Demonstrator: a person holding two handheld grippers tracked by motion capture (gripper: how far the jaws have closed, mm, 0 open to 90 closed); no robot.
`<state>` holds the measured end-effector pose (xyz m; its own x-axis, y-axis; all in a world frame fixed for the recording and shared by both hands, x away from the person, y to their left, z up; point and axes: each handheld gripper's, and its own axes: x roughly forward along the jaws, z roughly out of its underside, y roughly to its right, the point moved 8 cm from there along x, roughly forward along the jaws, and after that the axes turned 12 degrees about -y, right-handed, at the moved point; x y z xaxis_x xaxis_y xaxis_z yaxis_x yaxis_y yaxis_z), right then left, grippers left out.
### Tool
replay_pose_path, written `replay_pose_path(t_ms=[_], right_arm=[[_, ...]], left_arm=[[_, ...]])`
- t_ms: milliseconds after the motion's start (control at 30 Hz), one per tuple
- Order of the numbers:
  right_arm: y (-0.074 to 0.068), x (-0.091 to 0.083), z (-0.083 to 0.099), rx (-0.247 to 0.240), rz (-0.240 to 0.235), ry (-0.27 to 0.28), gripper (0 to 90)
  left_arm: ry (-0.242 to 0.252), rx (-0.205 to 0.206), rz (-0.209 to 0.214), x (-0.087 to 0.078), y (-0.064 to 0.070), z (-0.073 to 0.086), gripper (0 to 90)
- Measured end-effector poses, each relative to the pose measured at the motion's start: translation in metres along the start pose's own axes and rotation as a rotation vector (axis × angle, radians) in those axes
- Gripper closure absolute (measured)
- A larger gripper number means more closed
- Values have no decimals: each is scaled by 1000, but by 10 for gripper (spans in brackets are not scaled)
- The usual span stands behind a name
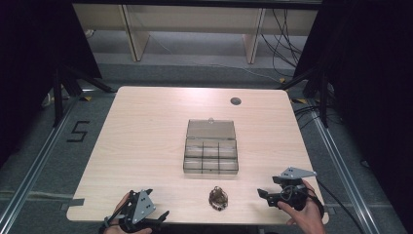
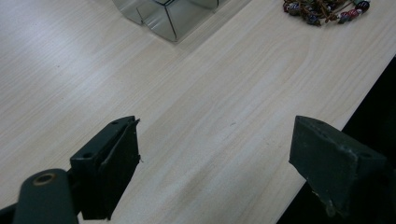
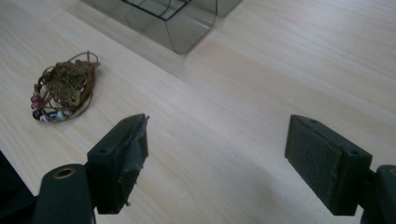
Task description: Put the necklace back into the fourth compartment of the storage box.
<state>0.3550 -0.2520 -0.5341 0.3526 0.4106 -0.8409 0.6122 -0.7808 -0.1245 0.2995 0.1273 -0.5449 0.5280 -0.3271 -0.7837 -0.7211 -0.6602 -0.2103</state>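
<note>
Bracelet [image 1: 218, 198] near the table's [image 1: 146, 146] edge, box [image 1: 211, 153] beyond; both grippers [image 1: 155, 217] [image 1: 266, 196] spread and empty; best pinched low across the beads.

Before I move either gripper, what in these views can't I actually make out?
- Compartment box: high view too small to tell if its cells hold anything; both gripper views crop it at the top edge.
- Beaded jewellery: a tangle, so bracelet or necklace is unclear; cut by the top edge in the left gripper view.
- Left gripper: its lower part and the hand run off the bottom edge of the high view.
</note>
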Motion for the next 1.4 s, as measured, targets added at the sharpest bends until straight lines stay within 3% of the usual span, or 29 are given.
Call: replay_pose_path(t_ms=[33, 67, 100, 133, 200, 267, 300, 367, 567, 600, 633, 667, 700, 733, 767, 867, 900, 967, 1100, 1133, 1167, 1233, 1267, 1300, 1400], right_arm=[[1, 0, 2, 11, 21, -5, 203], [0, -1, 4, 42, 11, -15, 196], [0, -1, 4, 42, 11, -15, 196], [4, -1, 4, 8, 26, -8, 192], [5, -3, 5, 1, 30, -2, 191], [2, -2, 4, -7, -5, -12, 185], [4, -4, 4, -12, 29, -13, 182], [5, -4, 4, -26, 52, -7, 181], [-5, -4, 4, -3, 12, -42, 172], [-2, -2, 2, -40, 30, -25, 171], [-5, -2, 1, -29, 25, -33, 171], [-6, 0, -2, -28, 30, -4, 170], [-8, -2, 0, -41, 24, -48, 170], [-8, -2, 0, -41, 24, -48, 170], [-12, 2, -5, -46, 24, -15, 167], [-17, 1, -6, -64, 17, -67, 163], [-21, 3, -10, -56, 7, -41, 163], [-25, 4, -13, -97, 5, -74, 162], [-36, 9, -22, -124, -1, -55, 163], [-39, 9, -24, -139, -9, -78, 163], [-42, 12, -27, -145, -10, -63, 164], [-52, 13, -29, -162, -32, -101, 163], [-55, 16, -31, -170, -33, -99, 164], [-59, 17, -31, -178, -33, -109, 164], [-72, 27, -34, -199, -38, -132, 167]], left_arm=[[3, -10, 8, 0, 1, 0, 154], [3, -10, 8, 0, 1, 0, 154], [2, -9, 10, 1, 1, 0, 154], [2, -10, 10, 1, 1, 0, 154], [1, -4, 2, 0, 0, 0, 154], [3, -5, 5, 0, 0, 0, 154], [1, -4, 4, 0, 0, 0, 154], [1, -4, 3, 0, 0, 0, 154], [0, -3, 3, 0, 0, 0, 154], [0, -3, 3, 0, 0, 0, 154], [1, -3, 3, 0, 0, 0, 154], [2, -4, 4, 0, 0, 0, 154], [1, -4, 4, 0, 0, 0, 154], [1, -4, 4, 0, 0, 0, 154], [1, -5, 3, 0, 0, 0, 154], [-1, -2, 1, 0, 0, 1, 154], [-1, -2, 1, 0, 0, 1, 154], [1, -5, 3, 0, 0, 0, 154], [0, -2, 2, 0, 0, 1, 154], [-1, 2, -3, 0, -1, 1, 154], [1, 10, -6, -1, -2, 0, 154], [-1, -5, 0, 0, -1, 1, 154], [-6, 16, -6, 0, -2, 1, 154], [-7, -2, 0, 0, 0, 1, 154], [-5, -4, 3, 1, 0, 1, 154]])
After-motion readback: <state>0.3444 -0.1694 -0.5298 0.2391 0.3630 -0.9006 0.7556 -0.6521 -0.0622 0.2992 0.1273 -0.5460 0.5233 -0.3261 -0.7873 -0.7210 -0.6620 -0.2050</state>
